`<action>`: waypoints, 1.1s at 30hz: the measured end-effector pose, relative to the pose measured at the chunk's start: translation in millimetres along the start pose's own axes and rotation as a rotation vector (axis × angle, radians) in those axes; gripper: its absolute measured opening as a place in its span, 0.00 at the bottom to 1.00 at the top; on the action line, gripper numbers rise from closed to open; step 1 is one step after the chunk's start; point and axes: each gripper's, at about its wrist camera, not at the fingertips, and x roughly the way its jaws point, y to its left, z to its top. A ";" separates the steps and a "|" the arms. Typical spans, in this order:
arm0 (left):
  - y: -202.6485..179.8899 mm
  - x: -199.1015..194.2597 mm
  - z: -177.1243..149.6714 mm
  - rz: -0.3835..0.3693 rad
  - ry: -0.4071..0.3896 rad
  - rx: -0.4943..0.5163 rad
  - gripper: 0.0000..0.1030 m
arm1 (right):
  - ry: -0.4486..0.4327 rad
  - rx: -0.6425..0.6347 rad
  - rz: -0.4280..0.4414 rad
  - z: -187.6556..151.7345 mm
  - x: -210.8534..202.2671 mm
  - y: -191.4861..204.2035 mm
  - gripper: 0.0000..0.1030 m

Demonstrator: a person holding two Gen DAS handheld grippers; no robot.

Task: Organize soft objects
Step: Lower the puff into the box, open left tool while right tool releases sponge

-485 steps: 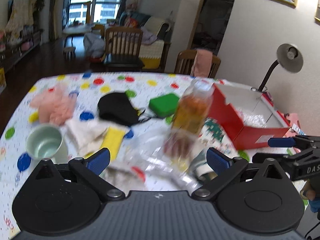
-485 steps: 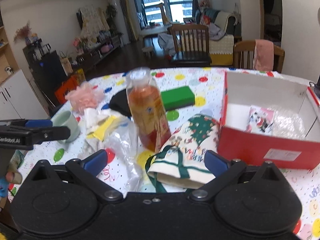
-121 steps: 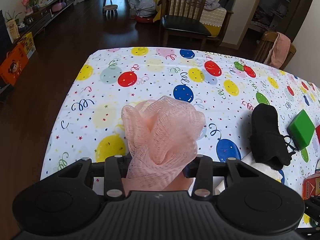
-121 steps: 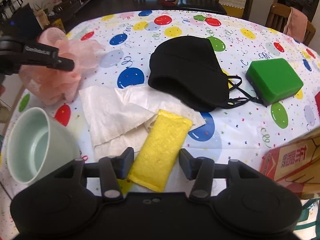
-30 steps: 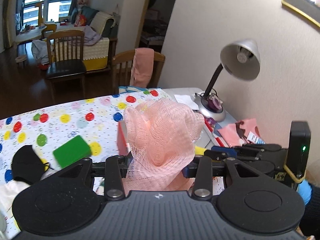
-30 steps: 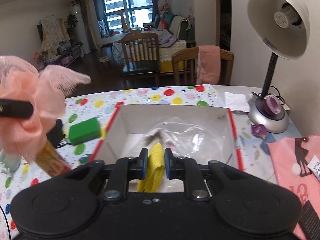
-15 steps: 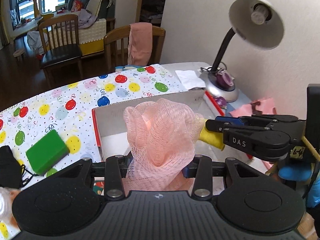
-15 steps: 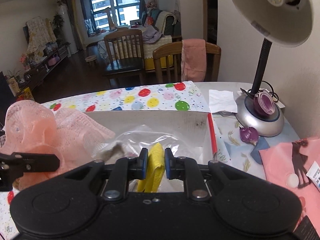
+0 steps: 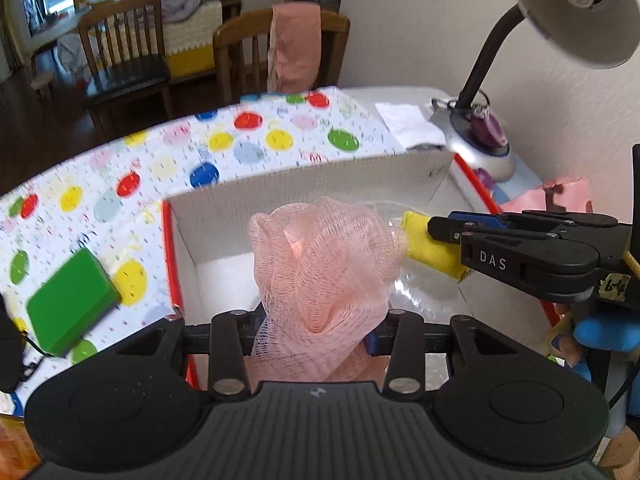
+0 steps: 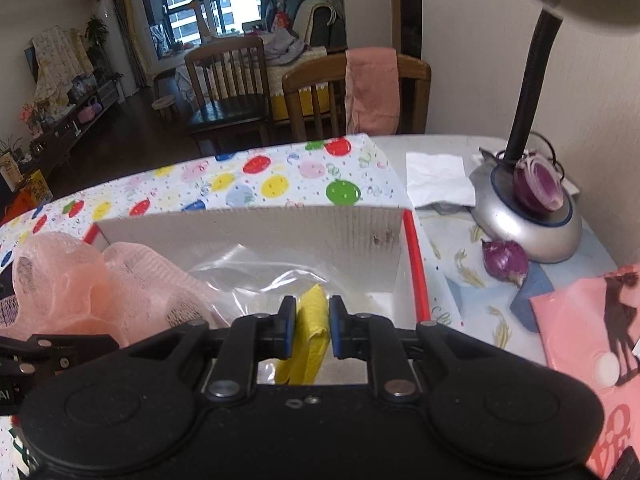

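left wrist view, going left to right: a green sponge (image 9: 70, 302) lies on the balloon-print tablecloth (image 9: 240, 140) outside the box, probably next in line for sorting. beside it stands the red-edged cardboard box (image 9: 304, 184), open at the top, which looks like the collecting place for the soft things. over its white inside the left gripper (image 9: 316, 330) is clenched on a pink mesh bath pouf (image 9: 324, 256), squeezed at its lower part so the loose netting billows above the pads; held this way it can simply be let go into the box. further right the right gripper (image 9: 440, 230) comes in from the side, pinching a yellow cloth (image 9: 430, 250) by one end above the clear plastic bag (image 9: 420, 300) lying in the box. at the far right a desk lamp (image 9: 480, 152) stands against the wall. both things hang inside the box's rim, not yet down, so the drop seems close.
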 end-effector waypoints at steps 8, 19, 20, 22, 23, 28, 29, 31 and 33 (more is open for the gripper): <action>-1.9 27.4 -12.5 -0.010 0.094 0.008 0.40 | 0.063 -0.049 -0.001 -15.6 9.3 4.8 0.16; -5.0 26.8 -20.0 0.002 0.105 0.023 0.59 | 0.105 -0.074 0.020 -18.3 0.7 7.0 0.30; -4.0 24.6 -20.4 0.006 0.098 0.018 0.64 | 0.103 -0.074 0.022 -18.7 -1.7 7.6 0.32; -1.4 18.7 -21.8 0.004 0.082 0.005 0.67 | 0.100 -0.070 0.030 -18.5 -7.4 8.4 0.33; -0.2 15.4 -22.8 0.001 0.075 0.000 0.68 | 0.099 -0.071 0.037 -18.4 -10.6 9.0 0.34; 2.3 -1.8 -30.1 -0.017 0.034 -0.010 0.69 | 0.079 -0.085 0.055 -16.7 -27.8 16.1 0.42; 2.6 -5.6 -31.8 -0.020 0.025 -0.012 0.69 | 0.076 -0.086 0.062 -16.8 -31.3 17.6 0.45; 3.5 -13.7 -34.7 -0.025 0.006 -0.016 0.70 | 0.068 -0.087 0.067 -17.8 -38.7 20.8 0.48; 5.3 -23.1 -37.2 -0.040 -0.019 -0.022 0.76 | 0.061 -0.084 0.079 -18.3 -46.7 23.9 0.51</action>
